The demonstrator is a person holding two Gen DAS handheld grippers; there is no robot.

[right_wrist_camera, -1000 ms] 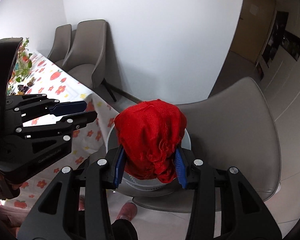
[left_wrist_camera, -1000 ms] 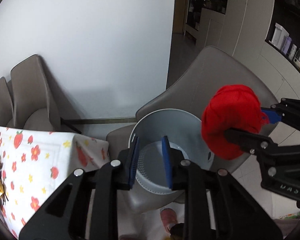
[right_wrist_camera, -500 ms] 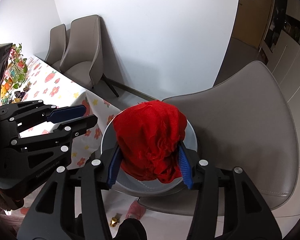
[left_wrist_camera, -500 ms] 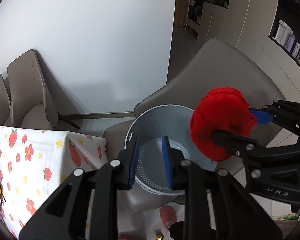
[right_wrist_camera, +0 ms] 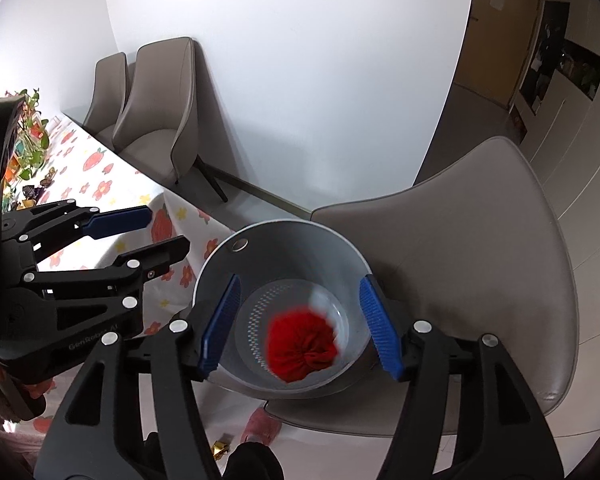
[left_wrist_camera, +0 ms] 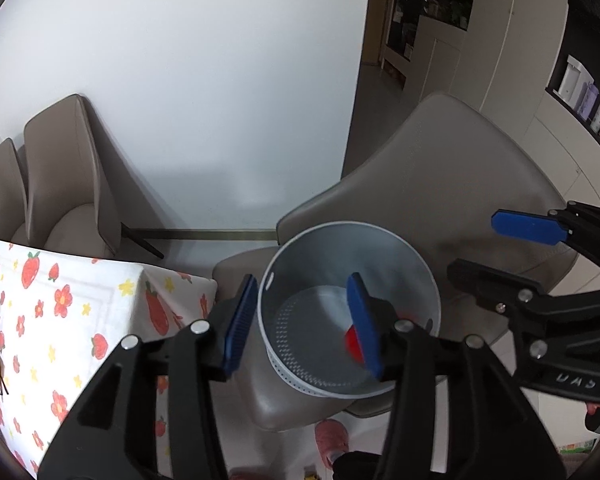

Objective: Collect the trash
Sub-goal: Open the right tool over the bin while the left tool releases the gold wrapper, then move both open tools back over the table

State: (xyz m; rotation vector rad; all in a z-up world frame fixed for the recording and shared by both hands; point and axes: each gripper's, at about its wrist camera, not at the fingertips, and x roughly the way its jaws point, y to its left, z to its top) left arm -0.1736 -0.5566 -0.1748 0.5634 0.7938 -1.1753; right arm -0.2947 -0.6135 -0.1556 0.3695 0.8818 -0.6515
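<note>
Red cloth (right_wrist_camera: 302, 346) lies in the bin (right_wrist_camera: 284, 240) under both empty, just-widened hand-held grippers.

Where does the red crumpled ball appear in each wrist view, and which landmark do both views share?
Left wrist view: red ball is a sliver low in the grey bin, mostly behind the blue pad.
Right wrist view: red ball lies in full sight inside the bin.
Shared landmark: the bin on the chair.
</note>
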